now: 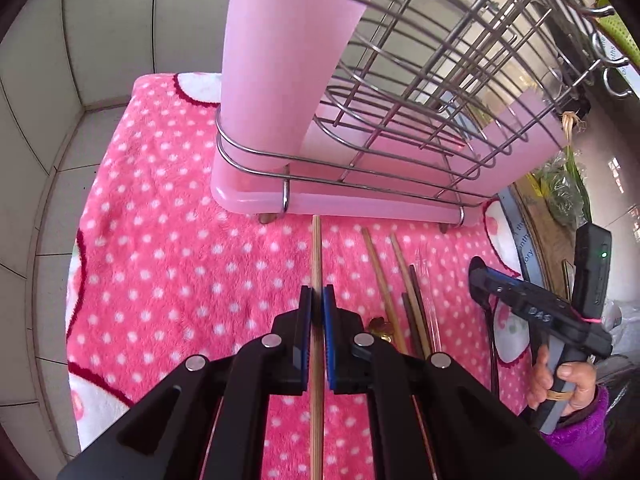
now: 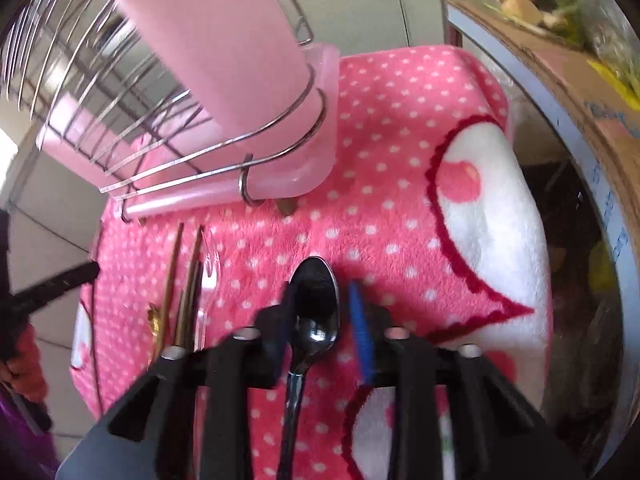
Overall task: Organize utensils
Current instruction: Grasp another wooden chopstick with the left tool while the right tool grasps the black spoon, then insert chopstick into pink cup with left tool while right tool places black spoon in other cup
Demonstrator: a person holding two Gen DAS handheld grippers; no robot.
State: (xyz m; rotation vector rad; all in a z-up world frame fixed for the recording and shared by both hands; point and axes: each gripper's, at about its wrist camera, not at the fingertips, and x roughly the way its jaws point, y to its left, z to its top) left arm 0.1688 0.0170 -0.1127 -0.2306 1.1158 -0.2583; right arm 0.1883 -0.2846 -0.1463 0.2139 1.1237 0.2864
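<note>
My left gripper (image 1: pixel 317 300) is shut on a light wooden chopstick (image 1: pixel 316 256) that points toward the pink cutlery holder (image 1: pixel 280 60) in the wire dish rack (image 1: pixel 420 92). Several more chopsticks (image 1: pixel 400 288) and a clear plastic utensil (image 1: pixel 428 292) lie on the pink dotted blanket (image 1: pixel 168 240) to its right. My right gripper (image 2: pixel 322 300) is open around a dark metal spoon (image 2: pixel 316 304) lying on the blanket (image 2: pixel 400 128); its jaws straddle the bowl without touching. The right gripper also shows in the left wrist view (image 1: pixel 478 276), low over the blanket.
The rack stands on a pink drip tray (image 1: pixel 360 204) at the blanket's far side. Tiled wall (image 1: pixel 60 80) runs along the left. A cardboard box (image 2: pixel 568 72) with greens sits off the blanket's right edge. Chopsticks (image 2: pixel 184 280) lie left of the spoon.
</note>
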